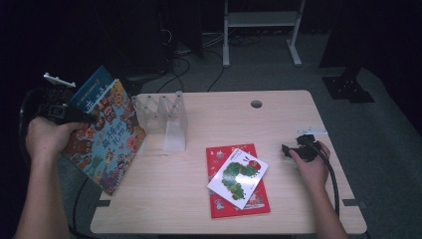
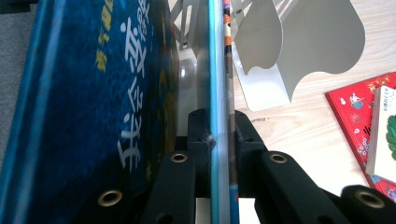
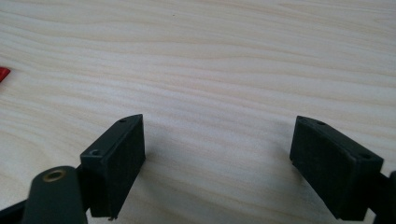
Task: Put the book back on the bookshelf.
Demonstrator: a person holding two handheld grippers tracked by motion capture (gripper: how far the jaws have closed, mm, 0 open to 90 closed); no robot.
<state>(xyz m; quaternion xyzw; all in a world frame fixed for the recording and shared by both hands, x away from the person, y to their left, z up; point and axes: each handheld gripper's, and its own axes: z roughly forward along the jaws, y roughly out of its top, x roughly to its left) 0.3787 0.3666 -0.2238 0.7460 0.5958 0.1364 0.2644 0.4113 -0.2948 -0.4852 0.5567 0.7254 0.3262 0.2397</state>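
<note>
In the high view, the left gripper (image 1: 74, 115) holds two picture books off the left edge of the wooden surface (image 1: 278, 119): a colourful one (image 1: 107, 137) in front and a blue one (image 1: 94, 87) behind it, both tilted up on edge. Just to their right a clear folding book rack (image 1: 166, 119) stands on the surface, close to the colourful book's right edge and between the held books and the rest of the surface. Near the middle lie two more books, a white caterpillar book (image 1: 238, 177) resting askew on top of a red one (image 1: 214, 154). That makes four books in all. The right gripper (image 1: 291, 150) rests low near the right edge, well apart from the stacked pair. A round hole (image 1: 256, 104) sits near the far edge of the surface.

In the left gripper view, the fingers (image 2: 245, 135) are clamped on the books' edges, the blue cover (image 2: 102, 93) wide at the left and the thin edge (image 2: 228, 70) of the colourful book between the pads. The rack (image 2: 299, 42) stands just beyond, and the red book (image 2: 357, 121) with the white one (image 2: 384, 126) on it lies at the right.

In the right gripper view, the fingers (image 3: 114, 163) stand wide apart over bare wood (image 3: 210, 60), holding nothing; a red corner (image 3: 3, 73) shows at the left edge.
</note>
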